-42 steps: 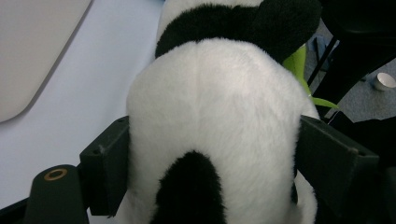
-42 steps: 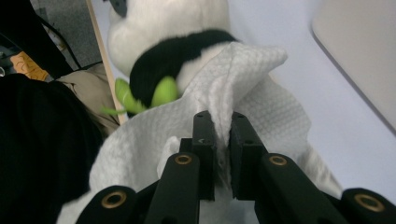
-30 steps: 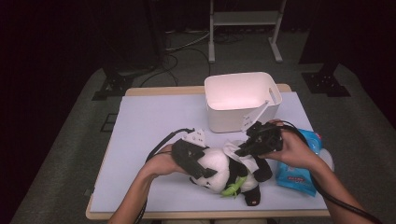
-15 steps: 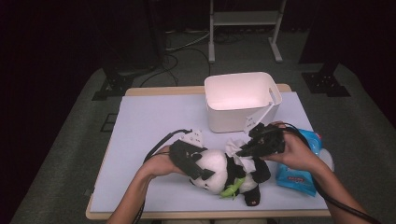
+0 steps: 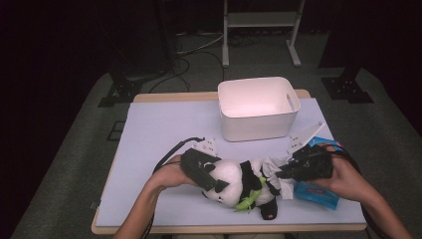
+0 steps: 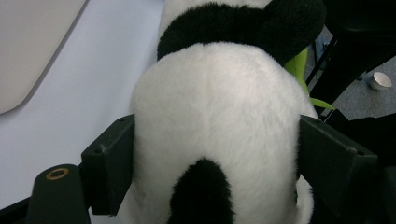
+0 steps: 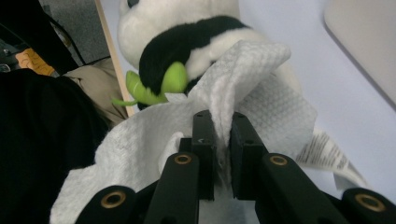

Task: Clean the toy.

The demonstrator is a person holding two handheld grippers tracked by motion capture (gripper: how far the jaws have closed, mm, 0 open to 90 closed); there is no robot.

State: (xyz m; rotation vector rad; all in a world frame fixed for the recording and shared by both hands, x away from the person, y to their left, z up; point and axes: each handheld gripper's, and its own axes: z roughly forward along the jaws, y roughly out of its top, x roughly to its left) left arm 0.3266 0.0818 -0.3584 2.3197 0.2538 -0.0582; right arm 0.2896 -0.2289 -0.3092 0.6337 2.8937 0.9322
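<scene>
Item: plush panda [image 5: 236, 184], lying on tabletop [image 5: 159, 134] in front of white bin [image 5: 258, 107], near front edge.
Left gripper [image 6: 215, 154]: jaws spread wide, clamped on either side of panda's white head.
Right gripper [image 7: 223, 140]: jaws nearly closed, pinching fold of white wipe [image 7: 243, 93] against panda's body.
Blue wipe pack [image 5: 318, 191]: right of panda, probably under right hand.
Appearance: black-and-white fur, green leaf at chest, printed tag trailing.
Handling: hold head steady; wipe with short light strokes; avoid snagging tag; keep wipe fold gripped.
</scene>
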